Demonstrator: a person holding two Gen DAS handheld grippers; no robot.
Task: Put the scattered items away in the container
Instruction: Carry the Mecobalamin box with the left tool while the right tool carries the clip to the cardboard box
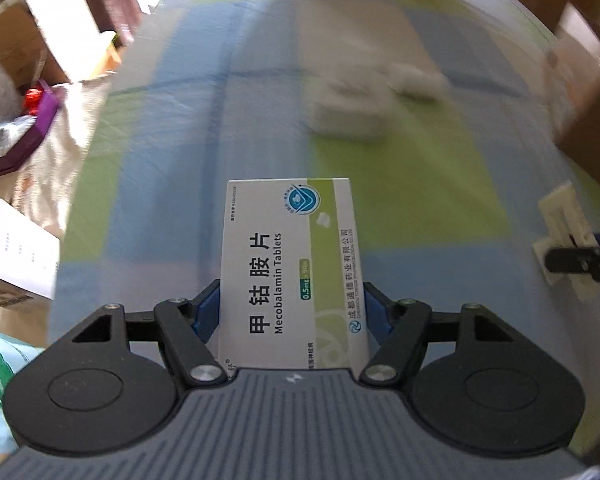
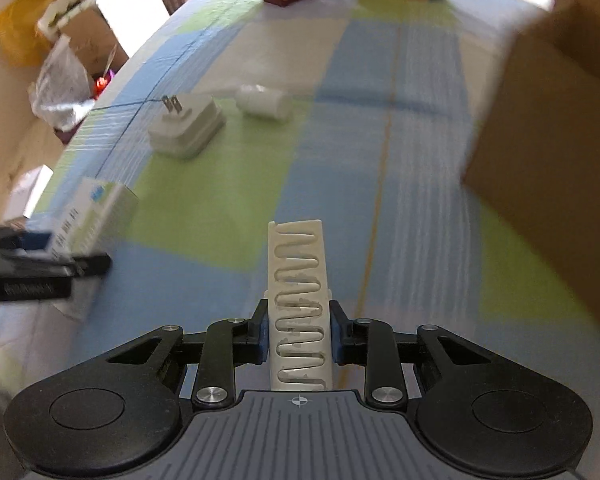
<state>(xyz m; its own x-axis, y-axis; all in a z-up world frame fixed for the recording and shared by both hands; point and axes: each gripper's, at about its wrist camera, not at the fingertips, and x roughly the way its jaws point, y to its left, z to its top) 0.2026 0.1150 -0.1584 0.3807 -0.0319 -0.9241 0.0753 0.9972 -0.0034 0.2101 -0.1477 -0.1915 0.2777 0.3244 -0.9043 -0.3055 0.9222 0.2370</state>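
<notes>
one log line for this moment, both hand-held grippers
left hand-held gripper: shut on white-green tablet box | right hand-held gripper: shut on white zigzag plastic piece | on cloth: white plug adapter, white bottle

From your right wrist view, the plug adapter [image 2: 188, 130] lies on the checked cloth [image 2: 400, 140] at eleven o'clock, the pill bottle [image 2: 265, 101] on its side just right of it. The cardboard box [image 2: 556, 168] stands at two o'clock. At nine o'clock, your left gripper [image 2: 90, 262] holds the tablet box [image 2: 94, 216].
</notes>
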